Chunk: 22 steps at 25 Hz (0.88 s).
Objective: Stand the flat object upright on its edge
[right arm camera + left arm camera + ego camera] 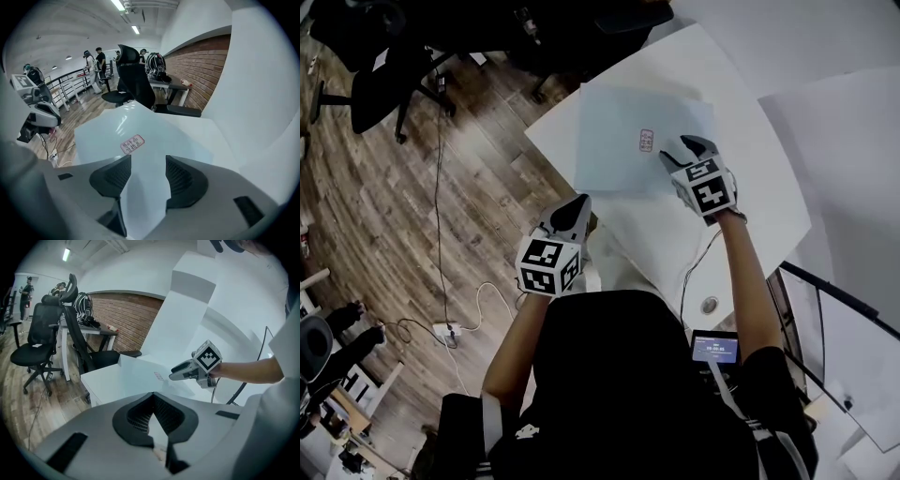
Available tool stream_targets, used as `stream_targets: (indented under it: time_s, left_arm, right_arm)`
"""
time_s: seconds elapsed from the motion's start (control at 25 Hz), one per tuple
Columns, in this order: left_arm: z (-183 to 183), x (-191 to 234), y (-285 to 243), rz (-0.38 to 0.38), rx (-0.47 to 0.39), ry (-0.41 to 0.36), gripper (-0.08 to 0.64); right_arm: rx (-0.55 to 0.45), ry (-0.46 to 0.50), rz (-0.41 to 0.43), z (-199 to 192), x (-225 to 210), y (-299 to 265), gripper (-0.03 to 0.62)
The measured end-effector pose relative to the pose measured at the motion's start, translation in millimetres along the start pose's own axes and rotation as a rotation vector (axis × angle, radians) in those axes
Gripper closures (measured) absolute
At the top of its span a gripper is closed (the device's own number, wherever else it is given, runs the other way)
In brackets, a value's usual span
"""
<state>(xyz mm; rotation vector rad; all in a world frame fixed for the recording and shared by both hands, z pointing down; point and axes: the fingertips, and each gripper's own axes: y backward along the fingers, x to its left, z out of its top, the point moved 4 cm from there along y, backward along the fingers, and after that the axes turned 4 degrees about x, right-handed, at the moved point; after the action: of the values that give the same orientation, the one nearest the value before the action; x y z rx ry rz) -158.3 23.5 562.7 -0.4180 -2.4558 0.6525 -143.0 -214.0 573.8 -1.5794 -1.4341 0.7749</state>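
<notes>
White bench (pixel 741 225) fills the space in front of the person, set over a wood-plank floor (pixel 478 187). Nearest the body, the left gripper (pixel 578 202) hangs at the bench's near edge with its jaws pressed together and nothing between them. Its tip aims toward the near corner of the sheet (pixel 628 141), which starts just beyond it.

The right gripper (pixel 684 153) sits farther out, tilted steeply down, with its jaws spread wide. Its own view shows the sheet's pale blue surface (pixel 140 187) filling the gap between the pads, and neither pad presses on it. Whether the tips graze the surface I cannot tell.

That sheet lies flat, face up, under and beyond the right gripper. Its long axis seems to run across in front of the gripper, side to side, though the wide lens makes this hard to judge. A small pinkish label (pixel 131 144) lies on it just past the gripper's left jaw tip.

Beyond the sheet's far edge stand a black office chair (pixel 133 84) and a brick wall (pixel 201 75), with people (pixel 96 65) well off in the distance.
</notes>
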Motion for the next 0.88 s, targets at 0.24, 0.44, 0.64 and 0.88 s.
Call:
stream_targets:
  time_s: [0.24, 0.44, 0.64, 0.88]
  left_arm:
    - [1, -2, -1, 0.007, -0.005, 0.009, 0.551]
    - [1, -9, -2, -0.011, -0.026, 0.018, 0.551]
    - [-4, -15, -2, -0.039, -0.026, 0.018, 0.551]
    - [-8, -15, 2, -0.026, -0.025, 0.045, 0.551]
  right_arm:
    - [0.057, -0.006, 0.019, -15, -14, -6, 0.345]
    - [0.049, -0.102, 0.056, -29, -24, -14, 0.342]
    - [0.043, -0.13, 0.068, -30, -23, -16, 0.344]
    - [0.052, -0.13, 0.078, -30, -20, -16, 0.36]
